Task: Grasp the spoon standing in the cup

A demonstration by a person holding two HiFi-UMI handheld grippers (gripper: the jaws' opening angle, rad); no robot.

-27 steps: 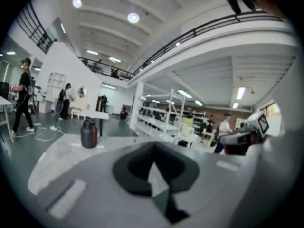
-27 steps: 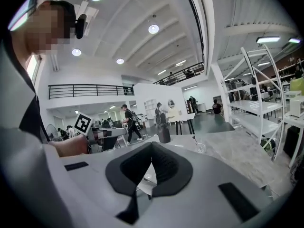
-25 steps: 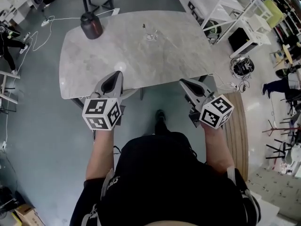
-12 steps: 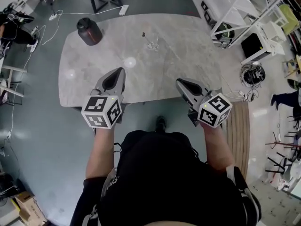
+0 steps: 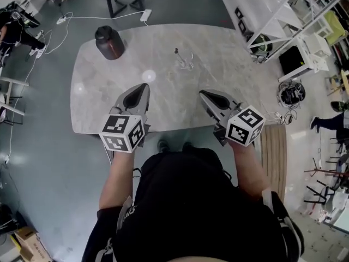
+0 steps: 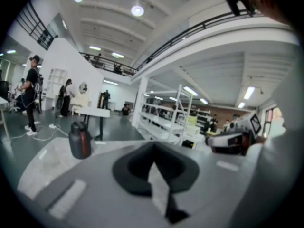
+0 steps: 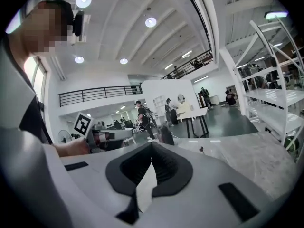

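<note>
A clear cup (image 5: 187,64) stands at the far middle of the marble table (image 5: 109,108), with a thin spoon (image 5: 178,55) upright in it. In the right gripper view the spoon (image 7: 201,149) is a tiny shape far ahead. My left gripper (image 5: 143,87) and right gripper (image 5: 202,94) hover over the table's near part, well short of the cup. Each is shut with nothing between its jaws. The pads of the left gripper (image 6: 153,144) and of the right gripper (image 7: 152,144) meet at the tip.
A dark bottle (image 5: 109,42) stands at the table's far left, also seen as the bottle (image 6: 80,140) in the left gripper view. White shelving (image 5: 272,15) stands to the right of the table. Cables and a power strip (image 5: 144,15) lie on the floor behind it.
The person has stepped closer to the table. Both grippers now reach over its near edge instead of hanging in front of it. Both stay shut.
</note>
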